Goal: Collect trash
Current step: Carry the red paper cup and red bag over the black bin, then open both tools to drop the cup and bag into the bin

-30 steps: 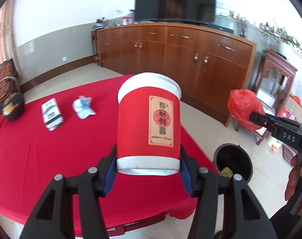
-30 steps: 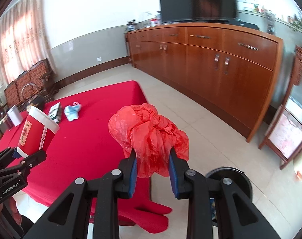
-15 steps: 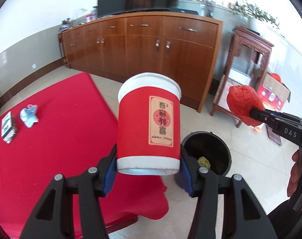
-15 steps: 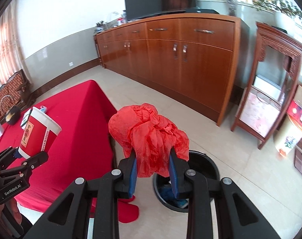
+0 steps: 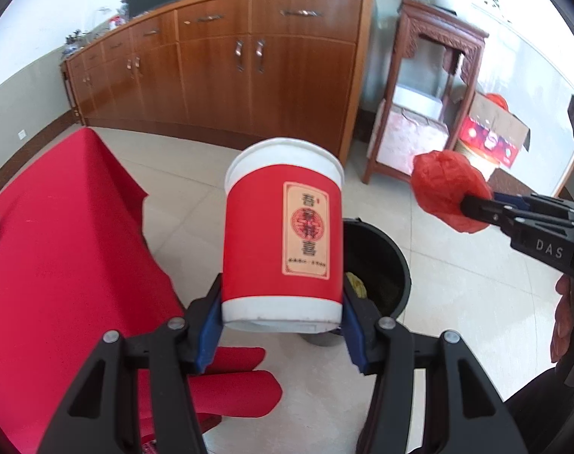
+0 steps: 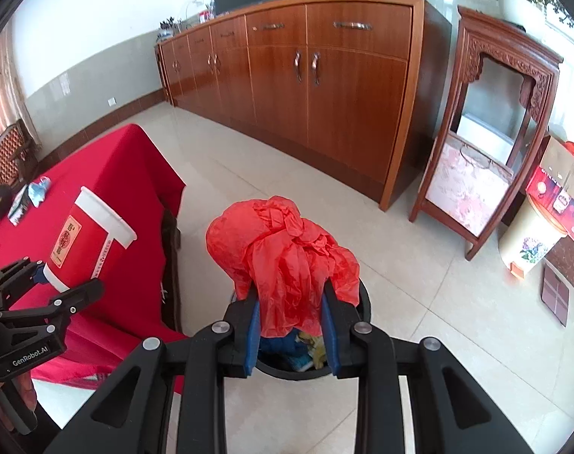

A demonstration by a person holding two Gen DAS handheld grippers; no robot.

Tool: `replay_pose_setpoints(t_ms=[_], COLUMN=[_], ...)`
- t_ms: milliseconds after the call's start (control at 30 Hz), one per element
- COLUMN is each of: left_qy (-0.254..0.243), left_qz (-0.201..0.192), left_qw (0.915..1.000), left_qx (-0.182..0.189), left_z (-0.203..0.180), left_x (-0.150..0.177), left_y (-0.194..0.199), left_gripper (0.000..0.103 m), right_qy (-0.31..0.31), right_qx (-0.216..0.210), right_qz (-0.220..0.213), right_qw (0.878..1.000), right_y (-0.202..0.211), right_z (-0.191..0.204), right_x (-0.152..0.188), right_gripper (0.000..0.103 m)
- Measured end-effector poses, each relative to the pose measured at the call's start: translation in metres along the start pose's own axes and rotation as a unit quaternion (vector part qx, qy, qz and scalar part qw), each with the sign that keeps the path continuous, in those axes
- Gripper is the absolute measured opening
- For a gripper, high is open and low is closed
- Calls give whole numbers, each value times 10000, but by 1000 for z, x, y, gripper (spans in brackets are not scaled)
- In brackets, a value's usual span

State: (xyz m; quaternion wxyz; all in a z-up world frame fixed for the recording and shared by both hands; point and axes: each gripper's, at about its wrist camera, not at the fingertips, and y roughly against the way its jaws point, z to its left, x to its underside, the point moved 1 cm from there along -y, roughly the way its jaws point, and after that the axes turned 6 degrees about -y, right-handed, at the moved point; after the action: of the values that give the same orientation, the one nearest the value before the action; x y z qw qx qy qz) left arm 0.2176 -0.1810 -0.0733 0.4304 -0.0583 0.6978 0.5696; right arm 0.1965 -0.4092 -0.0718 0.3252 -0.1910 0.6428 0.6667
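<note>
My left gripper is shut on a red paper cup with a white rim, held upright just left of a black trash bin on the floor. My right gripper is shut on a crumpled red plastic bag, held right above the bin, which holds some trash. The bag and the right gripper also show at the right of the left wrist view; the cup shows at the left of the right wrist view.
A table with a red cloth stands left of the bin, with a blue wrapper and a small box on it. A long wooden cabinet and a carved wooden stand line the far wall. Boxes sit at the right.
Both grippers have swung right, away from the table and toward the bin. The bag now hangs directly over the bin and the cup is beside its rim.
</note>
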Motion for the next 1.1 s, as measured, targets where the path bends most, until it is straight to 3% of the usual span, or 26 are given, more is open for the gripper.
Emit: replay_pose_setpoints(t_ms=[600, 867, 1100], left_qy=[-86, -174, -192], left_qz=[857, 1310, 1553], left_qw=[9950, 9884, 9837], left_qx=[500, 751, 883], left_z=[-33, -42, -50], left_x=[6, 13, 22], left_y=[-97, -144, -171], left_gripper=[56, 57, 59], right_qy=[138, 411, 313], right_qx=[74, -162, -298], right_qz=[941, 1634, 1899], right_qw=[9954, 9856, 9808], right_y=[-106, -166, -204], right_z=[-43, -52, -67], right_x=[36, 52, 56], right_gripper=[30, 30, 31])
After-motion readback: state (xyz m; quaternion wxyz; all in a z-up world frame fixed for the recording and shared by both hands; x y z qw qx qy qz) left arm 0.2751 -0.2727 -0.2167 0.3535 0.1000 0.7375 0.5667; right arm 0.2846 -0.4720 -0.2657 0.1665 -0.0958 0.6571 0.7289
